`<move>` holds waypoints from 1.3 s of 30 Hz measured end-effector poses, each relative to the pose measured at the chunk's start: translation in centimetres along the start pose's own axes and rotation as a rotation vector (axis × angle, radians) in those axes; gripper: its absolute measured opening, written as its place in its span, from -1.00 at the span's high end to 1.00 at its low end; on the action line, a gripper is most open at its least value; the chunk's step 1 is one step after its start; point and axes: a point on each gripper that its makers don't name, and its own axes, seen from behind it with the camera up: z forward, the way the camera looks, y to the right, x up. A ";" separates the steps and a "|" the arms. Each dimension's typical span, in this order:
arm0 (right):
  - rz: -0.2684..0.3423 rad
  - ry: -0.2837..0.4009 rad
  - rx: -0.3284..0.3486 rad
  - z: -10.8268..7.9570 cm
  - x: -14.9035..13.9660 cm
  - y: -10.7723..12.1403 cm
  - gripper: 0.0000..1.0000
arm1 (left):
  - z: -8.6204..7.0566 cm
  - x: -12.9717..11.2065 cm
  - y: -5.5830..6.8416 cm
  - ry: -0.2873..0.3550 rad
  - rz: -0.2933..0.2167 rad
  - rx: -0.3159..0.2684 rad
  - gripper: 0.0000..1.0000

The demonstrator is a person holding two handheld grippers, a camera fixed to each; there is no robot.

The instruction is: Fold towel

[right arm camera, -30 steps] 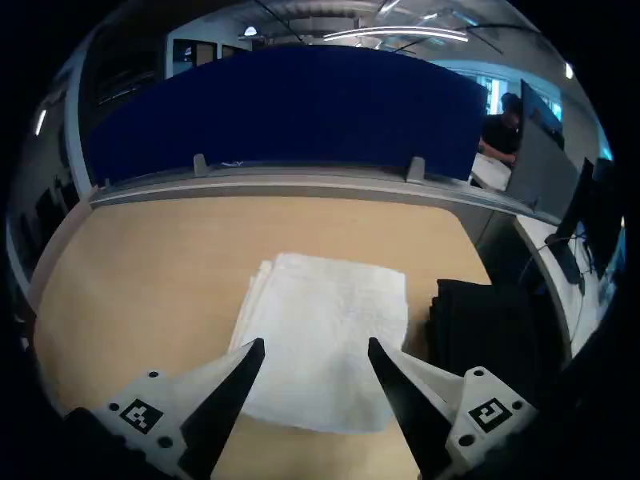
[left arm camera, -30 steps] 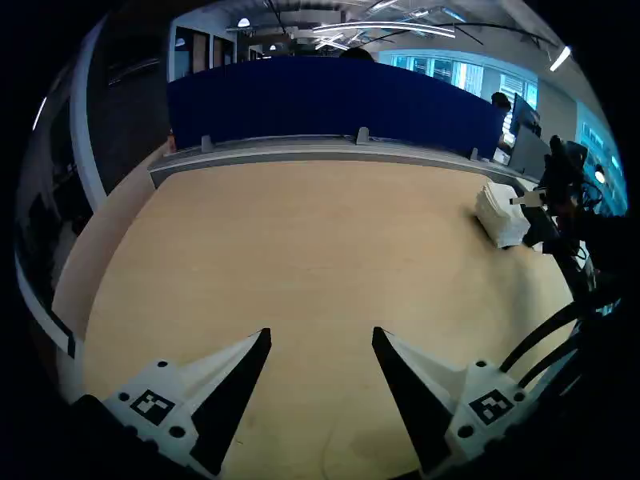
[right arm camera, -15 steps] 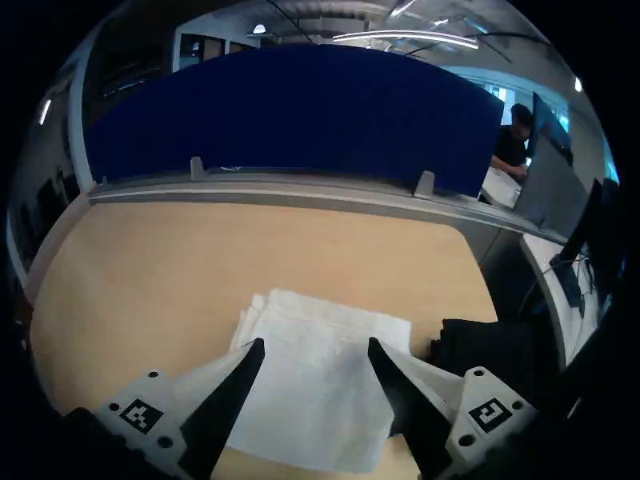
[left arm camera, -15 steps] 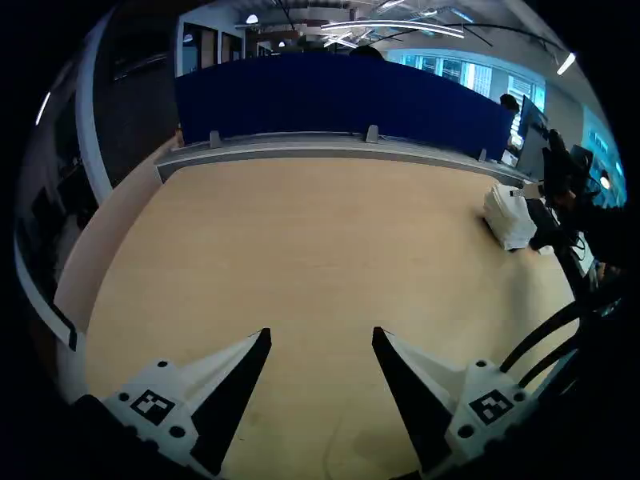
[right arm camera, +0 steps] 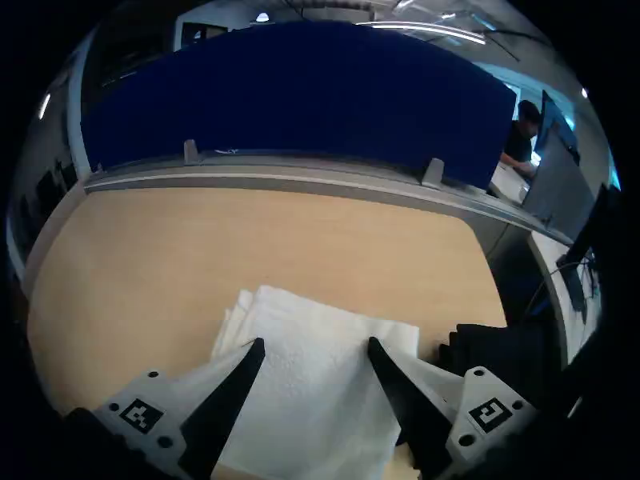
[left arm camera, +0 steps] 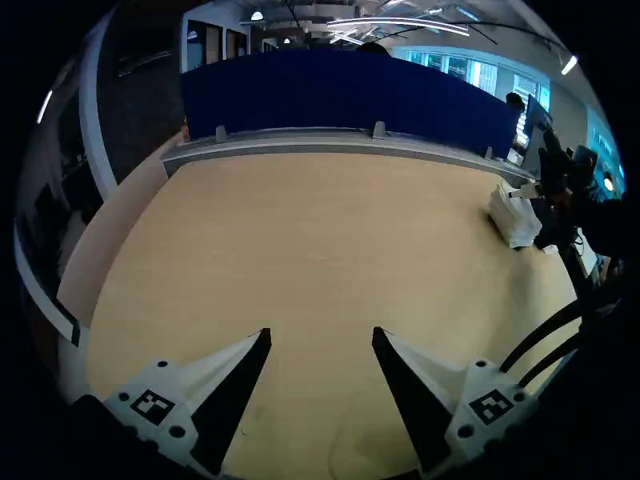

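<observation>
Right tool (right arm camera: 314, 342): fingers apart, nothing clamped. Over the last second it has closed in on the white towel (right arm camera: 320, 380). The cloth has slid from mid-frame to the lower centre of the right gripper view and now runs between and under both fingers. The towel looks like the top of a small folded stack; a dark cloth pile (right arm camera: 488, 352) sits just beside it, lower right.

Left tool (left arm camera: 320, 330): fingers apart, over bare surface (left arm camera: 320, 224), hardly shifted. From there the towel (left arm camera: 516, 220) lies well apart, at the right edge.

Judgement: a grasp is being lined up; no fold started.
</observation>
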 end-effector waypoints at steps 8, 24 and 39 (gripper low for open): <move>-0.001 0.006 0.004 -0.3 0.2 -0.1 -1.00 | -0.2 -0.2 -0.3 0.000 -0.004 0.005 -0.88; 0.020 0.091 -0.001 -5.8 0.9 -2.3 -1.00 | 0.0 1.0 0.4 0.025 0.007 -0.037 -0.88; 0.120 0.145 -0.038 -11.9 -3.1 -4.0 -1.00 | -0.2 1.8 0.4 0.056 0.025 -0.078 -0.88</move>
